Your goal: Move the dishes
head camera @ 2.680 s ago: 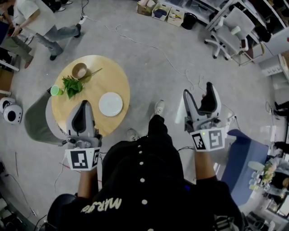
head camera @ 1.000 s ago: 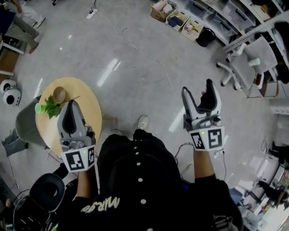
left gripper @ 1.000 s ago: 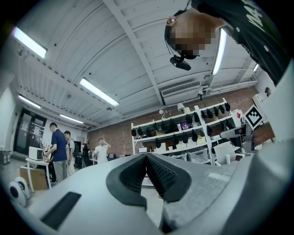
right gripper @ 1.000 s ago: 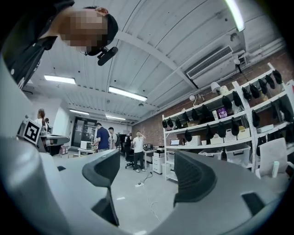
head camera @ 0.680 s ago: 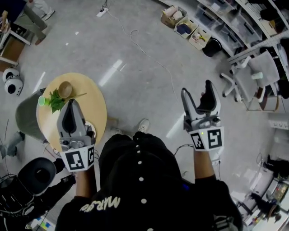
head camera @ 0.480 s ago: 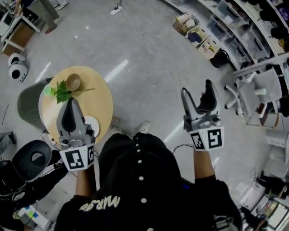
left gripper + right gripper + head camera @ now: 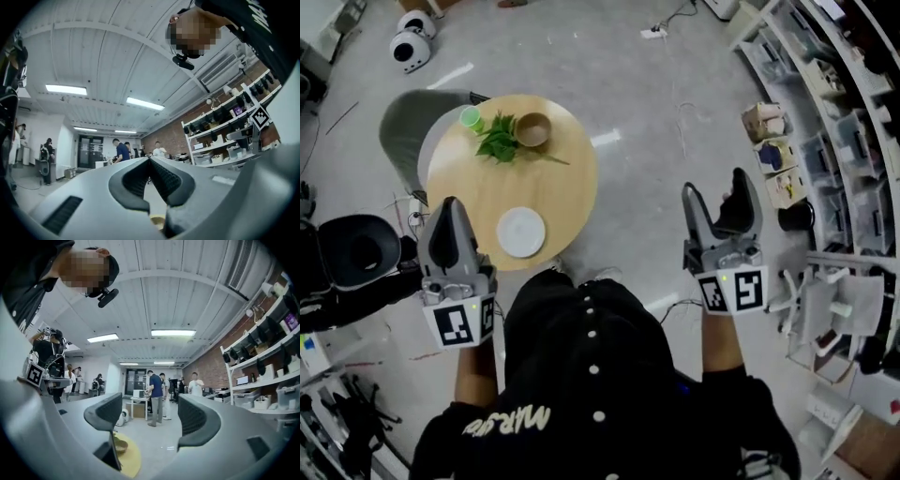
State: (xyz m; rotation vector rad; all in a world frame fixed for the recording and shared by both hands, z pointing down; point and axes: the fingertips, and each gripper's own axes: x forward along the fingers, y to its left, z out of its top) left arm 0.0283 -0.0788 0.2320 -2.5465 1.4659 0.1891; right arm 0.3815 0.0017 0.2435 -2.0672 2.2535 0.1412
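Plate (image 7: 522,232) and bowl (image 7: 533,130) are on the round table (image 7: 572,178), untouched. Left gripper (image 7: 450,204) is pinched together on nothing, right gripper (image 7: 716,184) wide and empty. Its jaw cuts off most of the table.

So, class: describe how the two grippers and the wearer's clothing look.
The left gripper and right gripper are grey with black ribbed pads, each carrying a white cube with black square markers. The person wears a black top with white buttons.
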